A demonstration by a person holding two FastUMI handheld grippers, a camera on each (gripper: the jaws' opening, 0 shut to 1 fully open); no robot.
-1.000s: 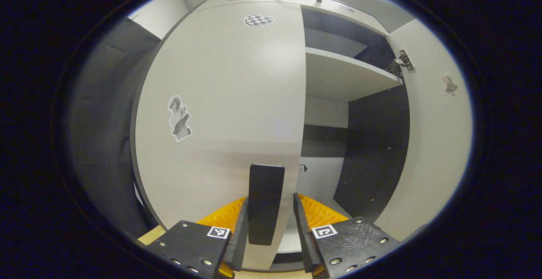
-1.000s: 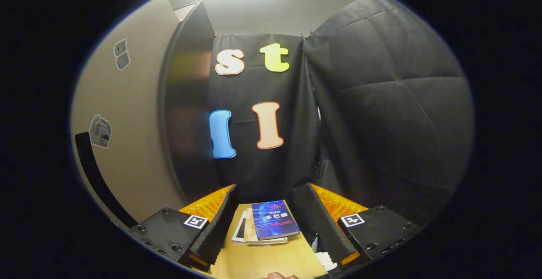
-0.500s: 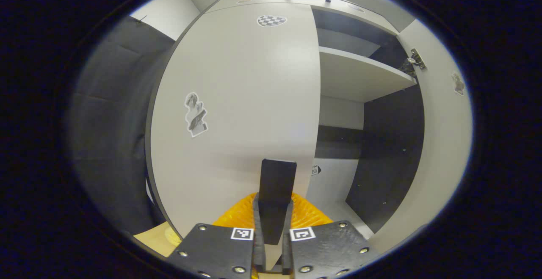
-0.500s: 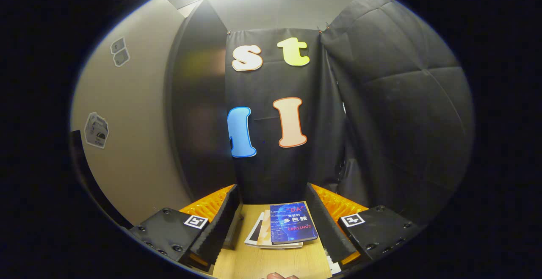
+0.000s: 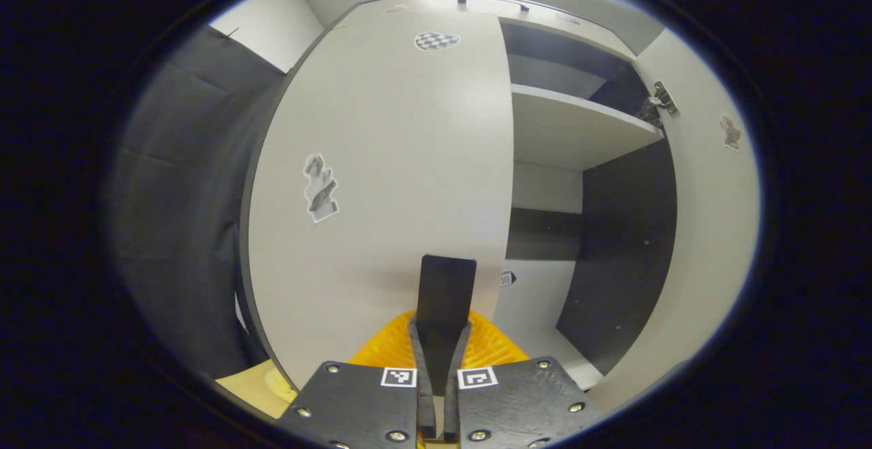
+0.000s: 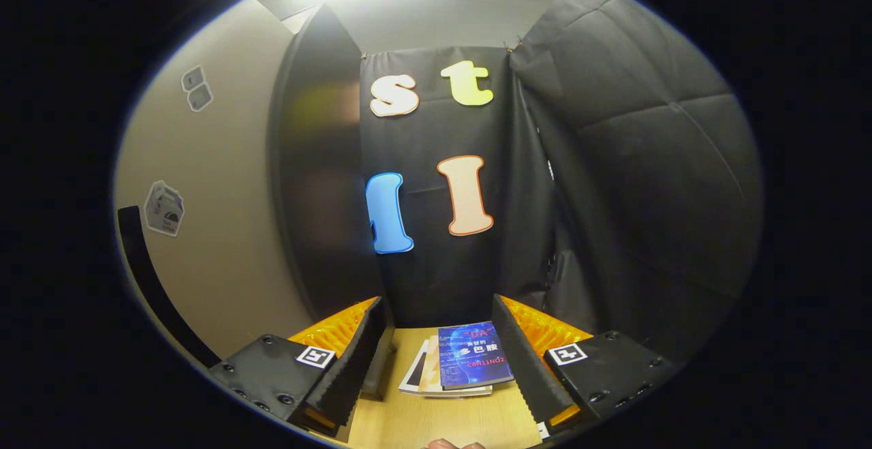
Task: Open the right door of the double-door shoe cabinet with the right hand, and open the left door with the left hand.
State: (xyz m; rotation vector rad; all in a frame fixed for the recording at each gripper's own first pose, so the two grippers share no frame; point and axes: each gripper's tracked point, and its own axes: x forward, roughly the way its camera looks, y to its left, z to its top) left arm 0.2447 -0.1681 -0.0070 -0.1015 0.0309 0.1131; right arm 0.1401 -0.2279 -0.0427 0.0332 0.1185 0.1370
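- In the left gripper view my left gripper (image 5: 438, 340) is clamped on the dark handle (image 5: 446, 289) of the left door (image 5: 395, 156); both fingers press its sides; the door sits flat, closed or nearly so.
- To the right of that door the cabinet stands open; I see a pale shelf (image 5: 572, 129), dark inner walls, and the right door (image 5: 712, 217) swung wide on its hinge (image 5: 659, 98).
- In the right gripper view my right gripper (image 6: 439, 360) has its fingers spread apart, holding nothing.
- Between those fingers, farther off, a stack of books (image 6: 463, 367) lies on a wooden table (image 6: 436, 422); the right door (image 6: 211, 197) and its dark handle (image 6: 153, 279) are at left.
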